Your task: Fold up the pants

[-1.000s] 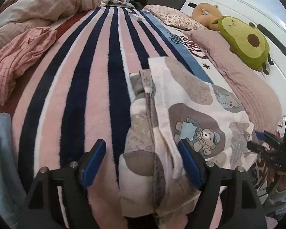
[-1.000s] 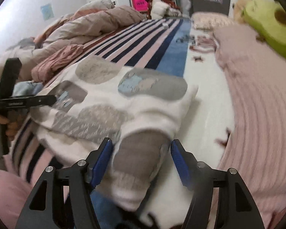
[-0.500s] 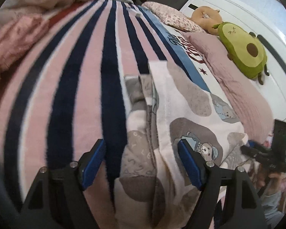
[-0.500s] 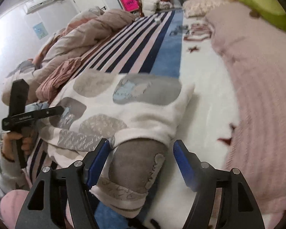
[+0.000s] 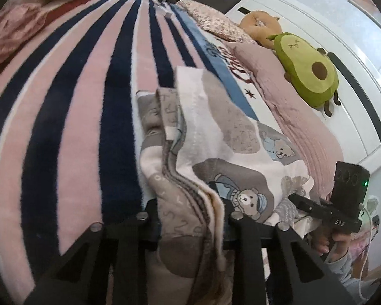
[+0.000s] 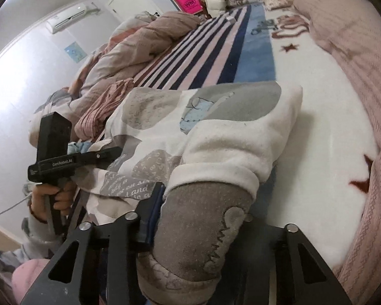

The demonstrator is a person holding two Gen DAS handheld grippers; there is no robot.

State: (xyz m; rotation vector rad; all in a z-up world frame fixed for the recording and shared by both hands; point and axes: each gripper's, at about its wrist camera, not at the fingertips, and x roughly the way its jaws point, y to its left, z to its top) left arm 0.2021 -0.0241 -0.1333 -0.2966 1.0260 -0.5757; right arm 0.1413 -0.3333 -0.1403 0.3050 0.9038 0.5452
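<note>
Pants, fleece w/ bear print, lie already doubled over on the striped blanket, filling centre to lower right of the left wrist view. Left gripper at the bottom edge has just been closing & now pinches the stacked layer edges between its fingers. That's a narrow hold on the near end, prob so all layers lift together for the next fold. Right gripper shows at the lower right, at the pants' other near corner, so the two holds spread the end flat. Avocado plush sits upper right by the headboard, well apart from the work.

Right wrist view: pants spread from centre toward the left. Right gripper at the bottom has also just been closing; its fingers clamp the grey cuffed end, fabric bulging between them. Left gripper at mid-left reaches the opposite corner, a hand on its grip. Matching corner holds suggest a two-handed lift & fold away from the person.
</note>
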